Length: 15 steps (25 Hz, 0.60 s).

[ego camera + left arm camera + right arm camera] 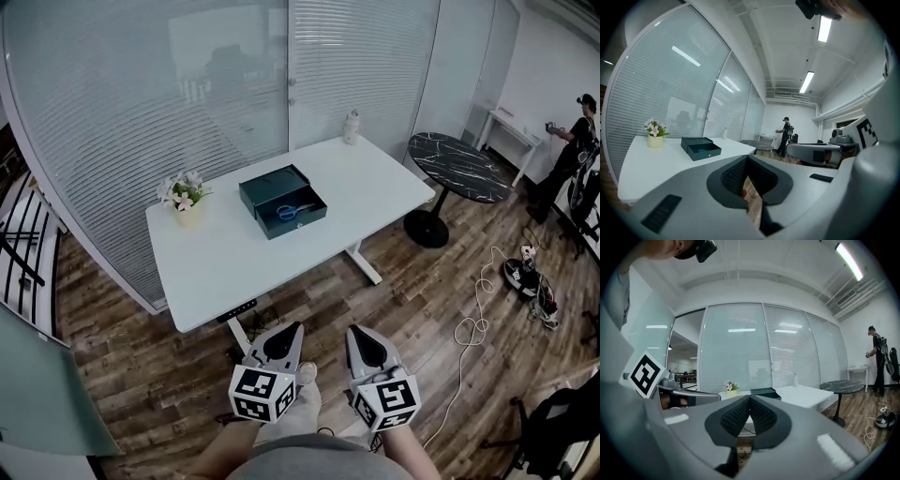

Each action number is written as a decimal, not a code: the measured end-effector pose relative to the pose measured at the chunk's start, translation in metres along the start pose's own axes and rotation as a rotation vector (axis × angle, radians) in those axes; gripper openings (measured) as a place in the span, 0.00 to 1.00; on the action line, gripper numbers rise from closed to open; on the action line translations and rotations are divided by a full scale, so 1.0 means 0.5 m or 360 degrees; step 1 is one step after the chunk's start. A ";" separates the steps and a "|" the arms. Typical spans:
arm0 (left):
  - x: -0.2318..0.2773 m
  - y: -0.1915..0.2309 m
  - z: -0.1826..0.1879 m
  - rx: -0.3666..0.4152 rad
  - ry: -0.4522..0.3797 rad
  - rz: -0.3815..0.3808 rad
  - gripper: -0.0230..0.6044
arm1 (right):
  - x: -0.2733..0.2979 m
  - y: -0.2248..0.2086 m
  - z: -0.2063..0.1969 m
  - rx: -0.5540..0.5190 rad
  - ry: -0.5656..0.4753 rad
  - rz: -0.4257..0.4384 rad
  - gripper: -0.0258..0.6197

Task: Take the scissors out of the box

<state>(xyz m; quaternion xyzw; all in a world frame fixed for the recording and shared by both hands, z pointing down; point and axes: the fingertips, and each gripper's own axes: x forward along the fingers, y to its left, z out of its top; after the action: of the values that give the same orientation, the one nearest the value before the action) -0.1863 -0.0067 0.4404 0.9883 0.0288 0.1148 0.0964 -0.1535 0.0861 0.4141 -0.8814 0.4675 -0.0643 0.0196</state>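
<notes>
A person in a grey top works with two pale grey, wedge-nosed tools, the left gripper and the right gripper, each with black ribbed pads and, at its near end, a white cube bearing black square markers.

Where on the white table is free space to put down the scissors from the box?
Widest bare patch of the table: the near part, between the box and the front edge. The right end, between box and bottle, is free too. Tightest: between flower pot and box.
</notes>
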 end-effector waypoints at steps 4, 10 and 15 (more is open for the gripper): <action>0.090 0.040 0.025 -0.0016 -0.0007 -0.0012 0.04 | 0.077 -0.050 0.015 -0.0018 -0.0010 -0.0013 0.05; 0.226 0.096 0.067 -0.0018 0.0002 -0.0029 0.04 | 0.198 -0.128 0.038 -0.0042 0.0015 -0.0014 0.05; 0.335 0.151 0.099 -0.0021 0.0018 -0.0049 0.04 | 0.308 -0.194 0.061 -0.0054 -0.0006 -0.0007 0.05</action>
<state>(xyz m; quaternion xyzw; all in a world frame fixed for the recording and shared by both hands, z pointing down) -0.0095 -0.0765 0.4448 0.9864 0.0439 0.1190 0.1044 0.0159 0.0124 0.4075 -0.8827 0.4667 -0.0547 0.0053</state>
